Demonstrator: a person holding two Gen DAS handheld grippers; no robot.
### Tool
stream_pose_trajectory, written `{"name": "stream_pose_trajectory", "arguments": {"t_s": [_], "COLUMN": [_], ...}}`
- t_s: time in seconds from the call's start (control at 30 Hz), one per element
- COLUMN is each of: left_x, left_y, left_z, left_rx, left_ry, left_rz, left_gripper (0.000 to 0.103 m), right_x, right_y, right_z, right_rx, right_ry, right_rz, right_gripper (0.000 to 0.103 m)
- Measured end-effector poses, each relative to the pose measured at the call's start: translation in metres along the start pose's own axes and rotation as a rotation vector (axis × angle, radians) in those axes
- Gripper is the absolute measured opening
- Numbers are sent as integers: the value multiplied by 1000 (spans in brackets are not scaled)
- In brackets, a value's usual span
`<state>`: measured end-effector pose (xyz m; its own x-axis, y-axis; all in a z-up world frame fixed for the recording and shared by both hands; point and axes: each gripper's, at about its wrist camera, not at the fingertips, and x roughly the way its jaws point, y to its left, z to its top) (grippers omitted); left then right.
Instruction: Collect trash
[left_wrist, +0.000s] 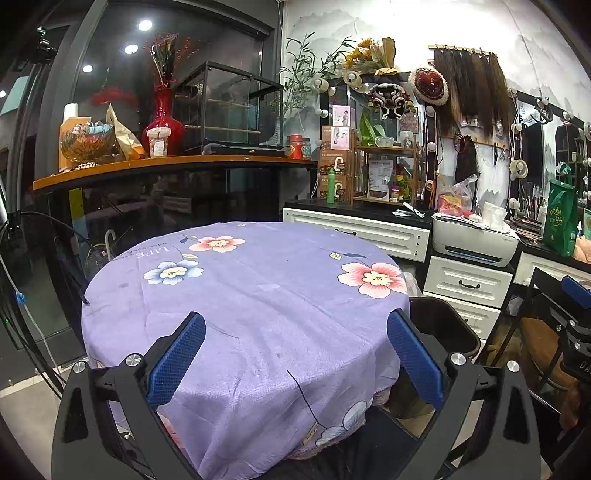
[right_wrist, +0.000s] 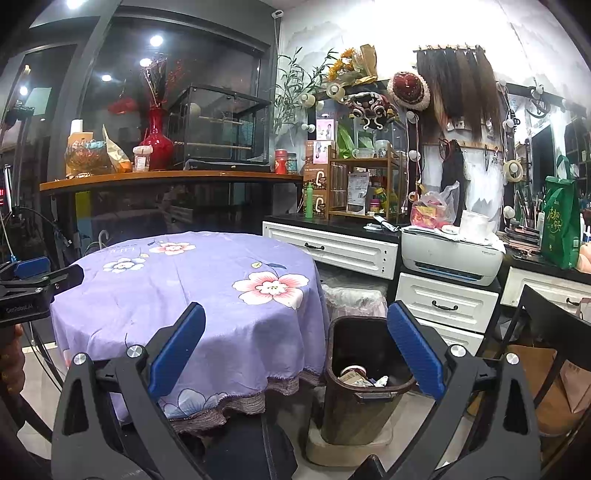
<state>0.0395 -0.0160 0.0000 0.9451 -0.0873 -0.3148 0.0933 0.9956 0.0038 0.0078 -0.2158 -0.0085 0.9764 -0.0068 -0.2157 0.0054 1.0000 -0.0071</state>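
Trash bin (right_wrist: 364, 373) beside table (right_wrist: 207, 295); tongs (right_wrist: 295, 350) clear

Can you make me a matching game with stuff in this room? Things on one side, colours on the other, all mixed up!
Things:
1. tablecloth
2. vase
3. bin
4. printer

Colours:
A. white
B. purple with flowers
C. dark brown
D. shiny red

Right pairs: 1-B, 2-D, 3-C, 4-A.

The bin stands on the floor beside the round table, with some trash already in it.
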Motion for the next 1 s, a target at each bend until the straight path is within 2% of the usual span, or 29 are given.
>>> {"name": "stream_pose_trajectory", "arguments": {"t_s": [1.0], "left_x": [-2], "left_y": [-3], "left_z": [1], "left_rx": [25], "left_ry": [-10], "left_rz": [-25], "left_gripper": [98], "right_x": [3], "right_y": [5], "right_z": [-3], "right_rx": [1], "right_ry": [3], "right_rz": [13], "right_gripper": [97]}}
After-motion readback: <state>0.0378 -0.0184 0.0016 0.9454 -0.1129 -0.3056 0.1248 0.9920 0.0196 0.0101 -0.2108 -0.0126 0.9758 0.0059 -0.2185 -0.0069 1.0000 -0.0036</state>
